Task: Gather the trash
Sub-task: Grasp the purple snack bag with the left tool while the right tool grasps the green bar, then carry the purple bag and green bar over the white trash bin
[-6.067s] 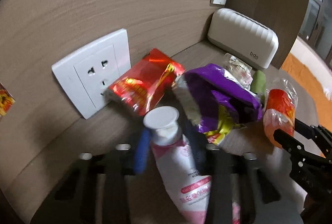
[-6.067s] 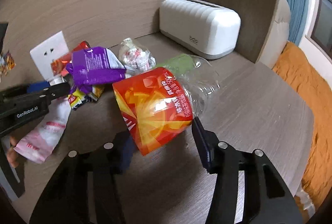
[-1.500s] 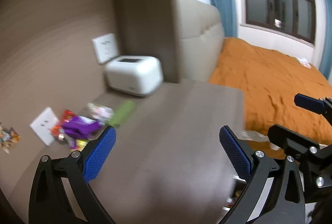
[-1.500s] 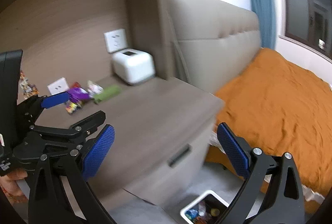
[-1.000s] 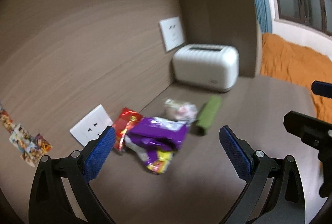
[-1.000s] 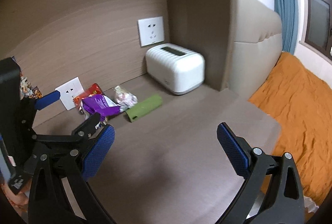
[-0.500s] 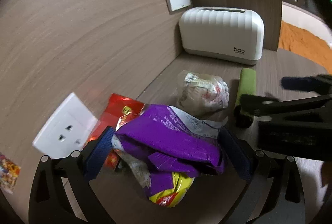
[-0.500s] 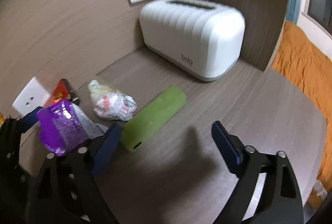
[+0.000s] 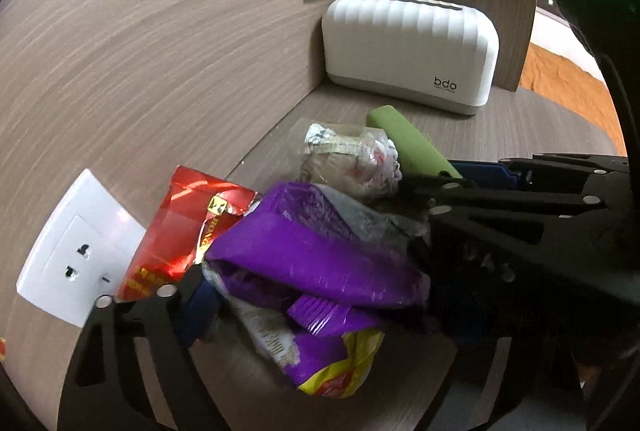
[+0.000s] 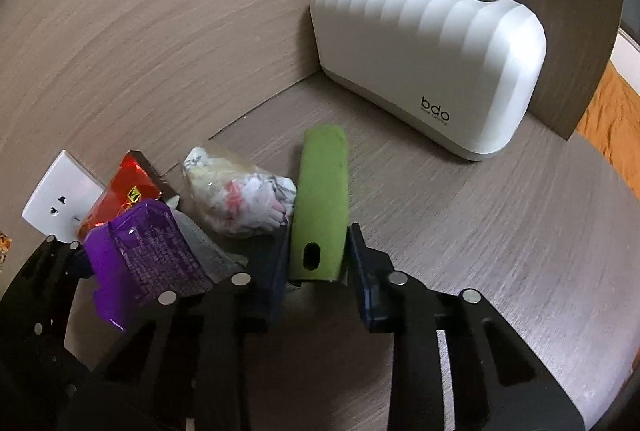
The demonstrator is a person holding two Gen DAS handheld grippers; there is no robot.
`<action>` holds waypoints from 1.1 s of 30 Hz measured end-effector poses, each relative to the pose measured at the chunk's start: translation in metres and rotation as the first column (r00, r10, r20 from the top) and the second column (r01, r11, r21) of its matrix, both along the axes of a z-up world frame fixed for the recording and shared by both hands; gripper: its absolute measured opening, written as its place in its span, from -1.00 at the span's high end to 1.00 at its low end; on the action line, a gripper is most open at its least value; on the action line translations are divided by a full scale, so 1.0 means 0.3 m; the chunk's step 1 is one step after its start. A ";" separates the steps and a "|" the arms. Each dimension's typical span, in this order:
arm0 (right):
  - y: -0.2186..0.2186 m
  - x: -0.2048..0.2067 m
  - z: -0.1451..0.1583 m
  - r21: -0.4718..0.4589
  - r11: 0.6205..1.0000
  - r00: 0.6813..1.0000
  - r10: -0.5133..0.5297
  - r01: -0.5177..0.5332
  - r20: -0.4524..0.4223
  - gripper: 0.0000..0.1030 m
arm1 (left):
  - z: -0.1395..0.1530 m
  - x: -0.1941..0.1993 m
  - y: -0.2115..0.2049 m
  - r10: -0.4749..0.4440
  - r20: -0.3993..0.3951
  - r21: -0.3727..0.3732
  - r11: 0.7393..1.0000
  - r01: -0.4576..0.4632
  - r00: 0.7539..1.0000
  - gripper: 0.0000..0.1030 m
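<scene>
The right gripper (image 10: 318, 263) was closing, its 2 ribbed blue pads flanking the near end of a flat, matte green sleeve (image 10: 320, 207) on the wood-grain tabletop (image 10: 500, 231); contact was not clear. The left gripper (image 9: 316, 295) was also closing around a crinkled, glossy purple snack bag (image 9: 316, 259), pads not plainly pressing. A shiny red foil wrapper (image 9: 180, 223) leaned against a white wall socket (image 9: 76, 251). A crumpled clear plastic wad (image 10: 240, 195) lay between wrapper and sleeve. A ribbed white box (image 10: 424, 59) stood behind.
</scene>
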State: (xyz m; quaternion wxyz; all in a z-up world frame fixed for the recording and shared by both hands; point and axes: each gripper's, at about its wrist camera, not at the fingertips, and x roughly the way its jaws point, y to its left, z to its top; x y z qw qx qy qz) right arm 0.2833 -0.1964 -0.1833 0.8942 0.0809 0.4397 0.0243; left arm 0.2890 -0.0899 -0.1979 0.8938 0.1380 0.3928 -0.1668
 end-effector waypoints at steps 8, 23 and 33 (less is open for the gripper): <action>-0.112 -0.143 0.042 0.036 0.999 1.000 -0.006 0.005 0.021 0.43 | 0.035 -0.078 0.010 0.030 0.029 -0.035 0.999 -0.029 0.999 -0.29; -0.255 -0.461 0.206 0.015 1.000 0.989 -0.023 0.021 0.147 0.43 | 0.256 -0.341 -0.172 -0.070 0.113 -0.052 0.996 0.076 0.991 -0.28; -0.494 -0.706 0.270 -0.054 0.997 0.983 -0.053 0.063 0.177 0.43 | 0.289 -0.536 -0.465 -0.228 0.100 -0.050 0.971 0.234 0.968 -0.28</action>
